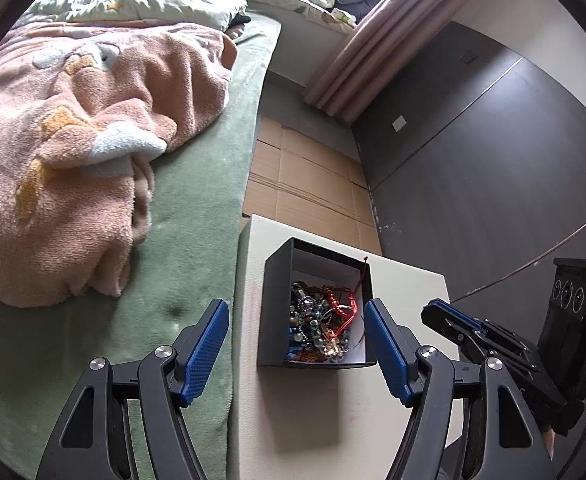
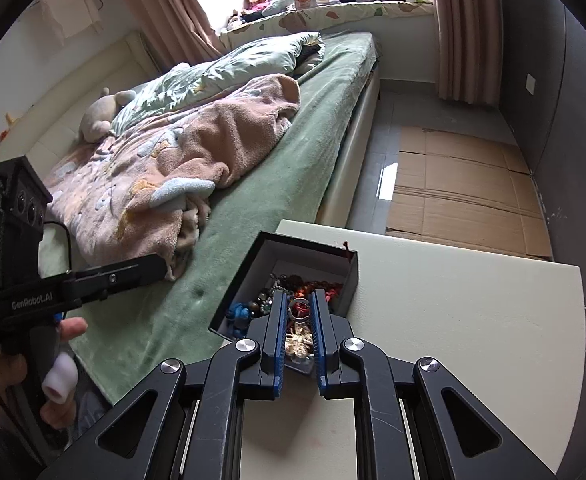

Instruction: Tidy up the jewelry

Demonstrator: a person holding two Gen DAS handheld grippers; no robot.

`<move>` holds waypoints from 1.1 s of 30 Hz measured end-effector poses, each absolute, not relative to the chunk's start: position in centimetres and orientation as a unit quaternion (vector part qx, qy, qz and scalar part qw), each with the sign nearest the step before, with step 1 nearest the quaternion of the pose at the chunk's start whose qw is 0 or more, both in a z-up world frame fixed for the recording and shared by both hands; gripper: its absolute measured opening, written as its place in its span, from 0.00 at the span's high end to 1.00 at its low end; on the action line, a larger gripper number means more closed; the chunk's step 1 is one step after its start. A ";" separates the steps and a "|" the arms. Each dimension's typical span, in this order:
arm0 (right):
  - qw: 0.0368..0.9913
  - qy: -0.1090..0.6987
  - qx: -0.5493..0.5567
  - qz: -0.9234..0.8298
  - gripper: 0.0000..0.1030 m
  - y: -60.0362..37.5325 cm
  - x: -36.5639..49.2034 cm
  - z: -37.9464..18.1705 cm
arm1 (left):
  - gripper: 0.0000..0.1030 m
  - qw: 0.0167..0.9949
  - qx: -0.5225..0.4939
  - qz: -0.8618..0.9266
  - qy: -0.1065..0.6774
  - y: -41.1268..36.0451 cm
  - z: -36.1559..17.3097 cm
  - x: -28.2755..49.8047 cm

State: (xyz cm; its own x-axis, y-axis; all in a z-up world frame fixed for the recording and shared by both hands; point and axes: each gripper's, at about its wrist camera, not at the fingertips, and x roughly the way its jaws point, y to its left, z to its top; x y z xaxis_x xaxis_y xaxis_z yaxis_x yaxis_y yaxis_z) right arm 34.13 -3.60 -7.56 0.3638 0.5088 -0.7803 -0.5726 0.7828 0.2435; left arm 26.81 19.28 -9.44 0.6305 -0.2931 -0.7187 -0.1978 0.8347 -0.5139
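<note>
Left gripper (image 1: 297,320): we see its two blue-padded fingers spread wide in the lower half of the left wrist view, one on each side of the box, touching nothing. In the right wrist view it shows at the left edge (image 2: 161,266), held by a hand (image 2: 59,364).

Right gripper (image 2: 299,312): we see its fingers drawn close together in the lower centre of the right wrist view, pinching a small silver ring (image 2: 299,307) between the blue pads, just above the box contents. In the left wrist view it enters from the lower right (image 1: 433,312); there we cannot tell how its fingers stand.

Box (image 1: 317,362): we see a black open box with a pale lining, sitting near the left edge of the table, lower centre of both views (image 2: 253,276).

Jewelry (image 1: 321,324): we see a tangled heap of beads in blue, grey and brown, with red cord, lying inside the box; one red strand hangs over the far right corner of the rim. In the right wrist view the heap (image 2: 253,304) is partly hidden behind the fingers.

Table (image 1: 321,420): we see a cream-white top, set just beside the bed.

Bed (image 1: 189,240): we see a green cover filling the left of the left wrist view, with a rumpled pink blanket (image 1: 73,152) on it and a pale green pillow (image 1: 133,0) at upper left.

Floor: we see flattened cardboard (image 1: 301,176) beyond the table, centre of the frame, next to a dark wall (image 1: 493,140).

Curtain (image 1: 369,40): we see pink folds at upper right of the left wrist view.
</note>
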 end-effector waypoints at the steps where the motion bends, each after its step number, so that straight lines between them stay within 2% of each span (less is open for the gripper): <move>1: 0.823 0.460 -0.033 0.331 0.87 -3.1 34.2 -7.7 | 0.31 0.857 -0.287 -0.025 0.427 19.6 -9.4 26.5; 6: 0.811 0.483 -0.026 0.328 0.86 -1.4 35.1 -8.7 | 0.28 0.858 -0.293 -0.012 0.423 20.7 -9.1 25.3; 8: 0.803 0.505 -0.017 0.317 0.77 -1.4 35.5 -9.4 | 0.23 0.858 -0.293 -0.011 0.421 20.9 -9.1 24.9; 10: 0.804 0.507 -0.011 0.310 0.43 -1.9 35.2 -9.7 | 0.18 0.859 -0.293 -0.012 0.420 20.8 -8.9 24.6; 12: 0.809 0.500 -0.004 0.308 0.27 -2.7 34.6 -9.5 | 0.15 0.860 -0.293 -0.011 0.418 20.6 -8.8 24.1; 17: 0.823 0.488 0.006 0.289 0.24 -5.3 32.8 -8.2 | 0.04 0.863 -0.300 -0.011 0.406 19.7 -8.3 22.7; 19: 0.828 0.484 0.009 0.283 0.12 -6.5 31.9 -7.4 | 0.03 0.868 -0.294 -0.015 0.401 18.9 -7.8 22.2; 21: 0.832 0.479 0.012 0.278 0.07 -7.6 30.9 -6.8 | 0.00 0.877 -0.272 -0.016 0.396 17.7 -6.9 21.6; 25: 0.841 0.469 0.024 0.269 0.05 -10.0 28.6 -5.2 | 0.00 0.893 -0.236 -0.023 0.382 15.4 -5.3 20.2; 27: 0.848 0.459 0.025 0.262 0.00 -11.1 27.3 -4.3 | 0.00 0.899 -0.225 -0.024 0.376 14.4 -4.7 19.3; 33: 0.865 0.431 0.045 0.254 0.00 -15.0 23.2 -2.0 | 0.00 0.917 -0.174 -0.025 0.357 11.4 -2.6 16.4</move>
State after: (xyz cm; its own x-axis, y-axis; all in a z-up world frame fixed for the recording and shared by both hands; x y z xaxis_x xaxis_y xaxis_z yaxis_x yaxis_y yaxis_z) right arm 23.22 -14.98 -2.03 0.5000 0.4782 -0.7221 -0.4011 0.8668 0.2963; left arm 16.36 11.40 -2.64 0.7437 -0.1706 -0.6463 -0.0776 0.9383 -0.3370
